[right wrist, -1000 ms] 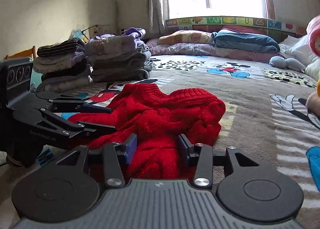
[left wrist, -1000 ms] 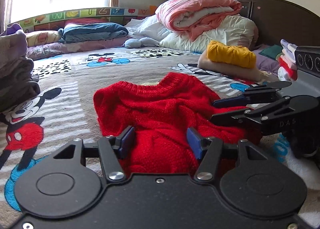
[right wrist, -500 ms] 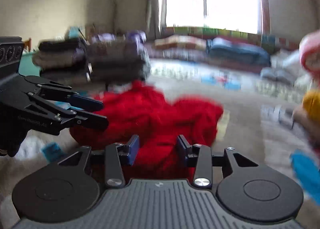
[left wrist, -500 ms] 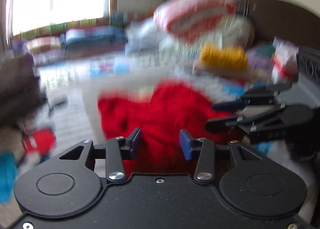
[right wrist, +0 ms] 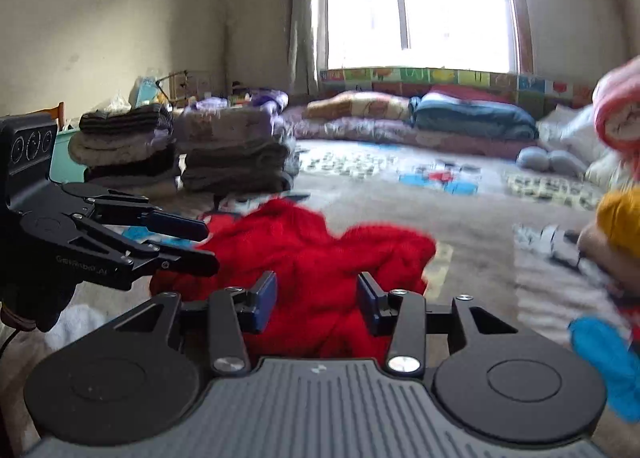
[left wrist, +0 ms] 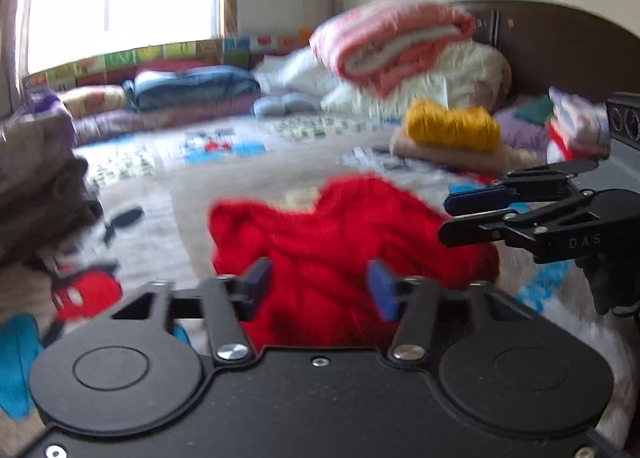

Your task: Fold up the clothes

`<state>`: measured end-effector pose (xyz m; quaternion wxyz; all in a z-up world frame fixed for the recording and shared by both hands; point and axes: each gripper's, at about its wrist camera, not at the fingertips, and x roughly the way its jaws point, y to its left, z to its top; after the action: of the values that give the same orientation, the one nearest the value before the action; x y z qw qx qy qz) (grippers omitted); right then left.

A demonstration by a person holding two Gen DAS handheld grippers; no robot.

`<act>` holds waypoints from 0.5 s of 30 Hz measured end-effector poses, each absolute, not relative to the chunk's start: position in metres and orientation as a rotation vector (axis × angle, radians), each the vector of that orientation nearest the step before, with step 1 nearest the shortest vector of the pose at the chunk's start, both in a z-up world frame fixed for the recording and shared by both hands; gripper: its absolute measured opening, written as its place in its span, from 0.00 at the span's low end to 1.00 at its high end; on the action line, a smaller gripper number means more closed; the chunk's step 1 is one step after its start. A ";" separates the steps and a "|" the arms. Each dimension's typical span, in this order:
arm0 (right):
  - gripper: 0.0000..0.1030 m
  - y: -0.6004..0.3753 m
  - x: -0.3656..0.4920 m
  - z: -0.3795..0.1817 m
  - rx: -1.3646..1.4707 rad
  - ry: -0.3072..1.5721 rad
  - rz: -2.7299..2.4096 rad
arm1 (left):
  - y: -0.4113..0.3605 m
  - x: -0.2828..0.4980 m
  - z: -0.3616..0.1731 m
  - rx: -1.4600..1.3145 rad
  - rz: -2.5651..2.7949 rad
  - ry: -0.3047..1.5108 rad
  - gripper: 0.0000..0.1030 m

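Gripping: left gripper point(left wrist: 318, 290) jaws opening, right gripper point(right wrist: 316, 304) jaws opening; red knit bunched between both pairs, pad contact unclear.
Sweater: red knitted sweater point(left wrist: 340, 242) crumpled on the cartoon-print bedspread point(left wrist: 168, 193), near edge.
Beside: folded yellow knit point(left wrist: 452, 123); stacked folded clothes point(right wrist: 236, 153).
Beyond: pink quilt point(left wrist: 388, 41), headboard point(left wrist: 560, 45), bright window point(right wrist: 412, 1).

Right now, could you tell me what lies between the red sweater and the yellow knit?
In the left wrist view, only bare bedspread separates the red sweater from the yellow knit, which sits on a beige folded garment.
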<state>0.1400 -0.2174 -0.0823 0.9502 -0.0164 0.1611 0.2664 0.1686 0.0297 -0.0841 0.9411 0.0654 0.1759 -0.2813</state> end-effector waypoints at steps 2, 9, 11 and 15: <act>0.50 -0.214 0.154 -0.072 -0.057 0.307 0.552 | 0.029 0.185 -0.079 0.152 -0.591 0.329 0.62; 0.63 -0.213 0.218 -0.080 -0.075 0.361 0.635 | 0.029 0.242 -0.101 0.197 -0.668 0.364 0.63; 0.63 -0.216 0.237 -0.096 -0.030 0.443 0.650 | 0.035 0.258 -0.119 0.137 -0.679 0.446 0.65; 0.64 -0.236 0.251 -0.122 0.150 0.510 0.674 | 0.032 0.260 -0.126 0.114 -0.679 0.477 0.66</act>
<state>0.2509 -0.2358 -0.1223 0.9093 0.0727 0.2472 0.3268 0.2596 0.0324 -0.1263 0.9136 0.0553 0.2318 -0.3295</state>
